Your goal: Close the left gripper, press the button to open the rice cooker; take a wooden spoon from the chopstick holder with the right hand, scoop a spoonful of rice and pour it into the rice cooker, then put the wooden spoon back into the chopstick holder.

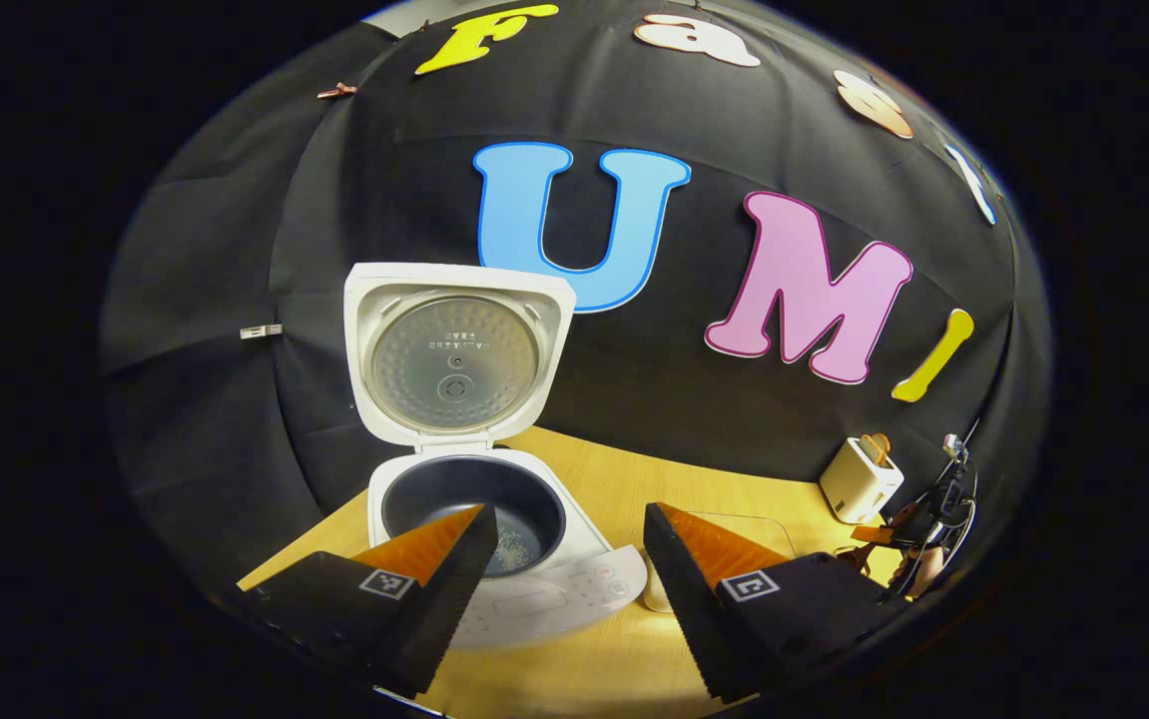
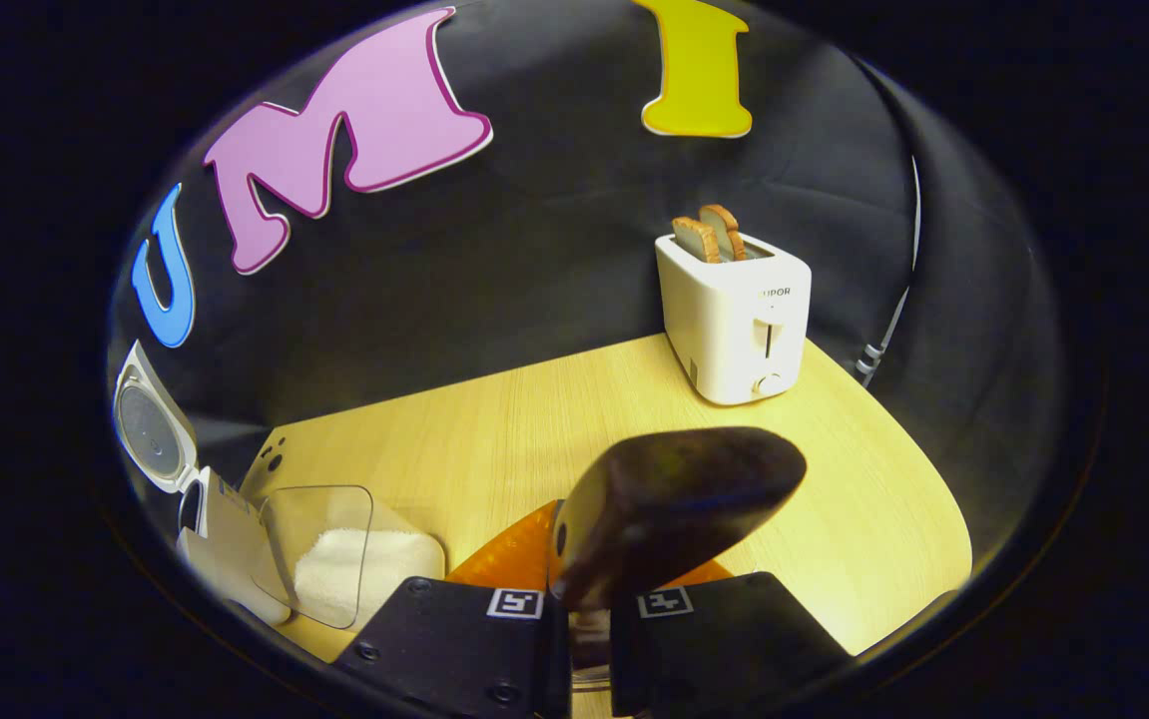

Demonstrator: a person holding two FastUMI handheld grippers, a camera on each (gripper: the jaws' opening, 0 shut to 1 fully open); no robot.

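Rice cooker point(image 1: 494, 529) stood open; my right hand-held gripper point(image 2: 584, 609) pinched the wooden spoon point(image 2: 674, 499), left hand-held gripper point(image 1: 564, 559) spread. I judged returning it upright mattered.

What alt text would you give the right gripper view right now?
The right gripper is shut on the wooden spoon, its bowl raised over the wooden table. A clear container of rice and the open rice cooker sit lower left; a toaster holding bread stands behind.
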